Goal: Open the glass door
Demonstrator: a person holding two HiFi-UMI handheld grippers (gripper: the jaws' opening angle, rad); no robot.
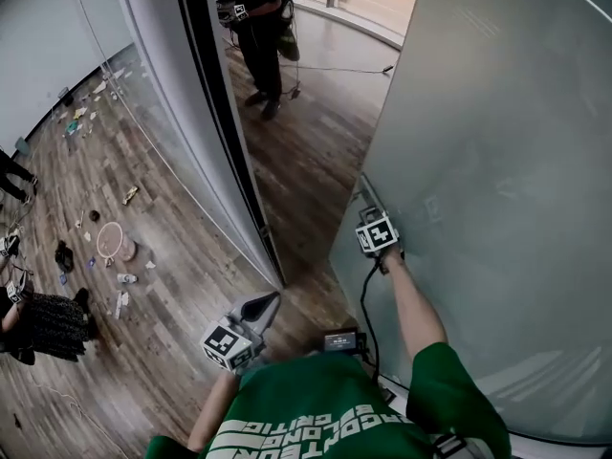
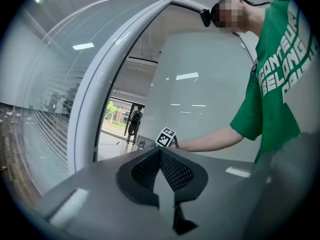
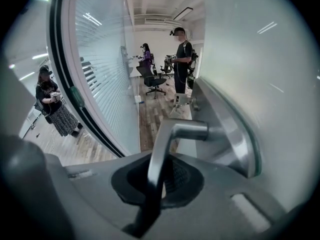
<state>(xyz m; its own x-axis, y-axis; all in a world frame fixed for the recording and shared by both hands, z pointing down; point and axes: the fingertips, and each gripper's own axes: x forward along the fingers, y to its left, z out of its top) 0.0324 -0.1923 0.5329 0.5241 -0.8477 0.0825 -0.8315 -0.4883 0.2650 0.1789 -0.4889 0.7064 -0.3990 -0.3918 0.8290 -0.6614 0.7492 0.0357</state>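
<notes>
The frosted glass door (image 1: 497, 161) stands ajar on the right, its edge swung away from the dark door frame (image 1: 220, 113). A metal lever handle (image 3: 170, 139) on a metal plate (image 3: 227, 129) sits at the door's edge. My right gripper (image 3: 157, 179) is shut on this lever, which runs down between the jaws. In the head view the right gripper (image 1: 371, 213) sits against the handle (image 1: 366, 197). My left gripper (image 1: 266, 304) hangs shut and holds nothing, near the foot of the frame. Its closed jaws (image 2: 161, 156) point level toward the door opening.
A fixed glass wall (image 1: 143, 132) with faint stripes runs along the left of the opening. A person in black (image 1: 260, 27) stands on the wooden floor beyond it. Small items (image 1: 110, 242) lie on the floor behind the glass. Another person (image 3: 52, 109) stands there, and an office chair (image 3: 151, 79) farther back.
</notes>
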